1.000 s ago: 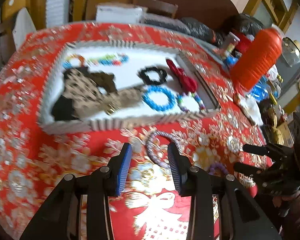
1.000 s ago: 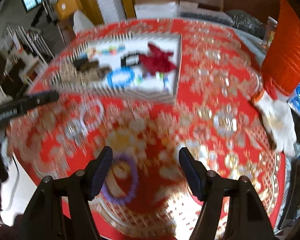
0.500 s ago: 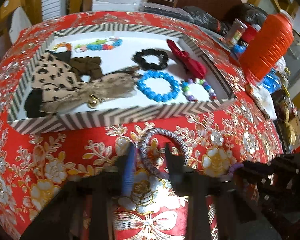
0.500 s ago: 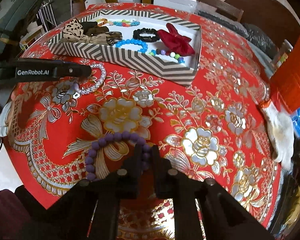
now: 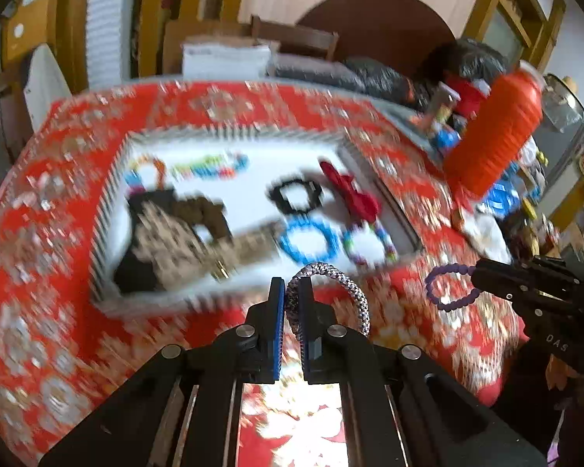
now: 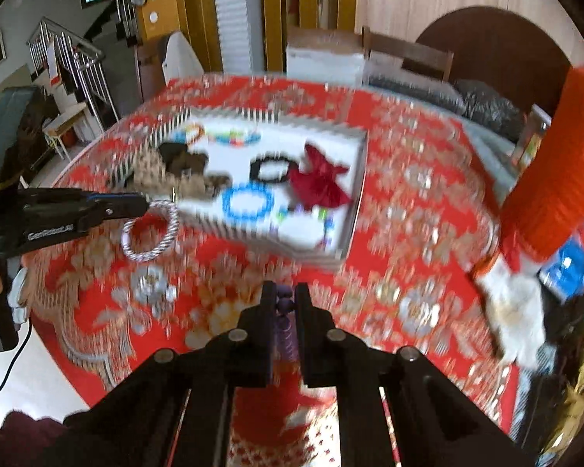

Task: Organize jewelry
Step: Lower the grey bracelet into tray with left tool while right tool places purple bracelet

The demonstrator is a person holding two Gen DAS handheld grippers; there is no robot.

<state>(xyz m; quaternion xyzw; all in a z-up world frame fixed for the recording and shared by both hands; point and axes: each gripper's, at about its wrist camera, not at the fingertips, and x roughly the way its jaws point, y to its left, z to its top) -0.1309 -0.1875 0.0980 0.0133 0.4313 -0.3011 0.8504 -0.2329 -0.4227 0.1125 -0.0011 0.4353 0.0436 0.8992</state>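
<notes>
- Claws first: we see the left claw (image 5: 291, 292) pinching a silver-and-purple braided rope bracelet (image 5: 333, 284), its blue-padded fingers (image 5: 278, 311) pressed onto the cord so the loop stands up between and to the right of them.
- From the right wrist view, we find the same braided loop (image 6: 150, 230) hanging off the tip of the left claw (image 6: 146, 205), lifted off the red worktop cloth with gold and silver flowers (image 6: 408, 202) and just beside the near-left corner of the striped tray.
- We see the right claw (image 6: 285, 297) pressed together on a purple round-bead bracelet (image 6: 284, 303); only a few beads show between its dark fingers.
- In the left wrist view, the right claw (image 5: 477, 272) holds that purple bead ring (image 5: 447, 286) out sideways, to the right of the tray's near-right corner and above the cloth.
- We take the shallow rectangular tray with black-and-white striped walls and a white floor (image 5: 253, 179) as our landmark, lying beyond both claws.
- Inside it we make out a blue bead bracelet (image 5: 309, 239) near the front wall, a black ring-shaped band (image 5: 296, 194) behind that, and a red fabric bow (image 5: 350, 192) toward the right wall.
- Leopard-print and brown fabric pieces (image 5: 175, 233) fill the tray's left part; motion blur hides their detail.
- To the right of the tray stands a ribbed orange container (image 5: 494, 132).
</notes>
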